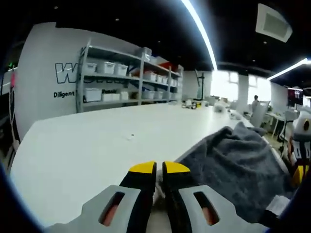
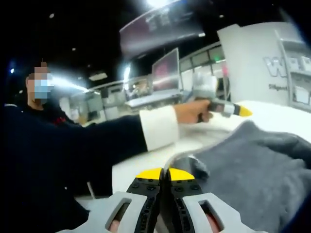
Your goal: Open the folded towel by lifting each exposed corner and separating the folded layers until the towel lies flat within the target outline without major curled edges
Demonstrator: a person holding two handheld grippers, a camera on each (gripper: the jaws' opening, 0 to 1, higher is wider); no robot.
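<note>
A dark grey towel (image 1: 233, 165) lies bunched and humped on the white table (image 1: 97, 145), to the right of my left gripper (image 1: 159, 167). That gripper is shut, and the towel's near edge runs up beside its right jaw; no cloth shows between the tips. In the right gripper view the towel (image 2: 252, 165) rises as a mound. Its curled hem meets the tips of my right gripper (image 2: 164, 173), which is shut on it. A hand holds the left gripper (image 2: 243, 111) just beyond the towel's peak. The right gripper (image 1: 301, 145) shows at the towel's far right.
Metal shelves with white bins (image 1: 126, 77) stand behind the table's far left. Small items (image 1: 194, 103) sit at the table's far end. A person's dark sleeve with a white cuff (image 2: 155, 128) reaches across. Monitors (image 2: 167, 70) stand behind.
</note>
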